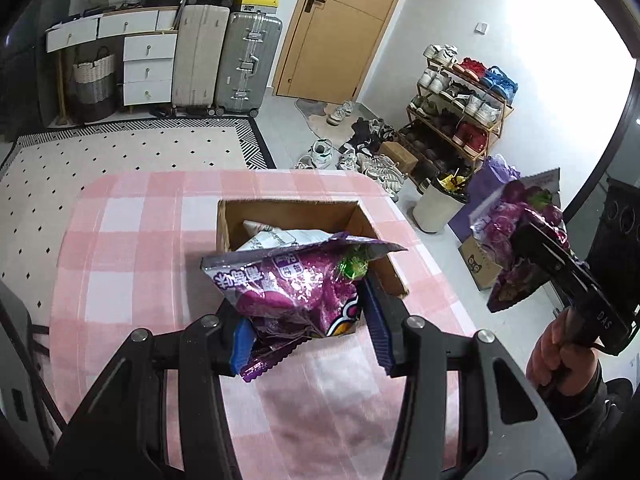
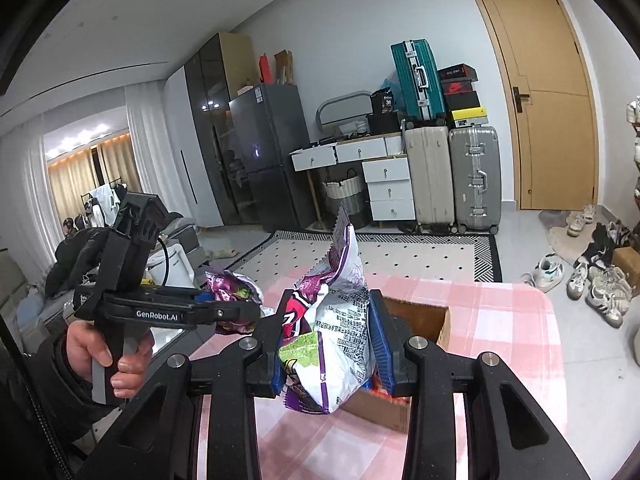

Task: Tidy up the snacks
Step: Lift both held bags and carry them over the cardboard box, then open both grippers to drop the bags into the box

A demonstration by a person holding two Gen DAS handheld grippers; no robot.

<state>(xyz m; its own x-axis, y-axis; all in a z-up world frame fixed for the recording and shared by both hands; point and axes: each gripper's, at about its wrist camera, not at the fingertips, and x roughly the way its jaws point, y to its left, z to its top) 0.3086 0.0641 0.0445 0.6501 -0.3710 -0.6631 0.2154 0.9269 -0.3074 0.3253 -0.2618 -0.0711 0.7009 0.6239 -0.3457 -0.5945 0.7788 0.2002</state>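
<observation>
The left tool point(image 1: 308, 328), at lower centre of its view, is clenched on a purple snack bag point(image 1: 296, 284) held above the near edge of an open cardboard box point(image 1: 292, 210) on the pink checked table point(image 1: 140, 240). The right tool point(image 2: 332, 344) grips a second purple-and-white snack bag point(image 2: 344, 320) upright, just above the box's near wall. A white packet point(image 1: 272, 236) lies inside the box.
</observation>
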